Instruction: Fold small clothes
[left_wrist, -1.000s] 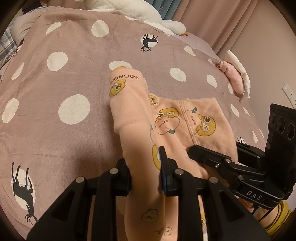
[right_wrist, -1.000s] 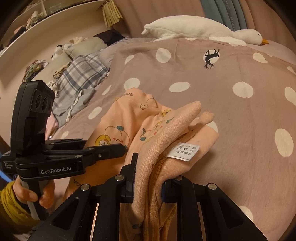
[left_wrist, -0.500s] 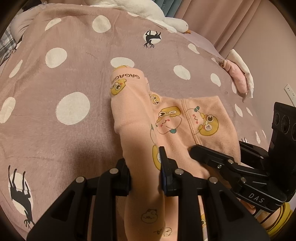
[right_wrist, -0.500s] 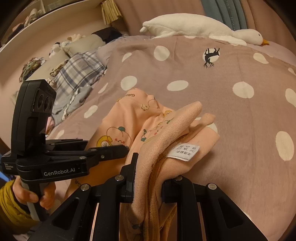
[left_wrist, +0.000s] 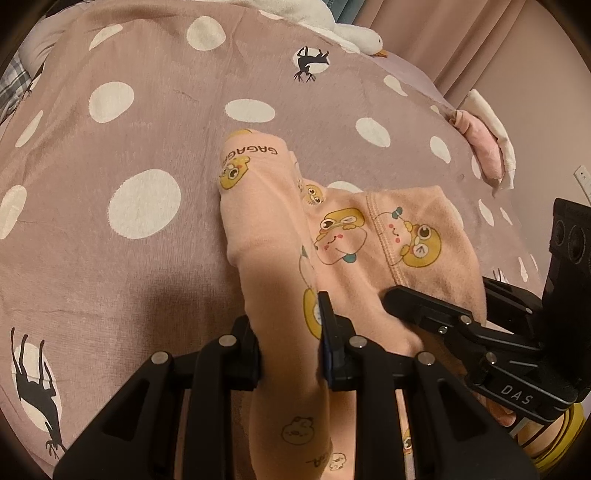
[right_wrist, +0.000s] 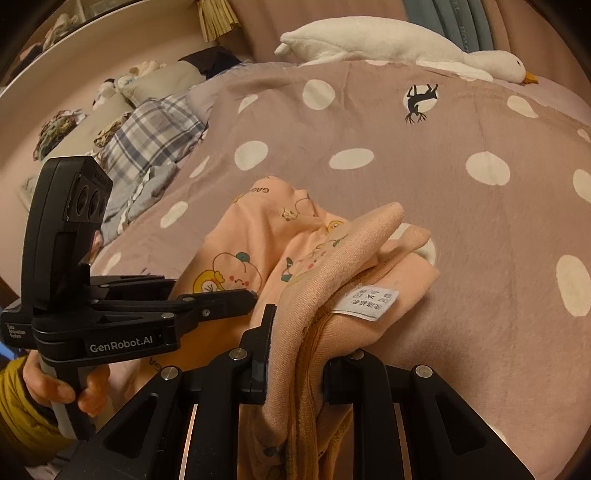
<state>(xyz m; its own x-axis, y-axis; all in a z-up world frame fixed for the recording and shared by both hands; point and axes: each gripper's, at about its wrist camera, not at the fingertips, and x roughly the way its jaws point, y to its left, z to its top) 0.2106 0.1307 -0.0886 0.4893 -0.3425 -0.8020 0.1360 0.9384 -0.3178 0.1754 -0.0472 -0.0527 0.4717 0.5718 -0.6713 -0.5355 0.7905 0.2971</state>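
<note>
A small peach-pink garment (left_wrist: 280, 236) printed with yellow cartoon animals lies on a bed, partly lifted by two black grippers. The cloth is soft knit with ribbed, stitched edges; black letters and a yellow face sit at its far end. In the left wrist view, the left gripper (left_wrist: 290, 343) is clamped on a long, tube-like fold of it — the fold runs straight away from the fingers, along their line. To the right of those fingers, the right gripper (left_wrist: 413, 310) reaches in over a wider, flatter part. In the right wrist view, the right gripper (right_wrist: 295, 354) pinches a thick bunched edge that rises beyond its fingers; a white care label (right_wrist: 369, 301) hangs just beyond the right finger. The bedspread (left_wrist: 110, 147) — dusty mauve with white dots — lies beneath.
</note>
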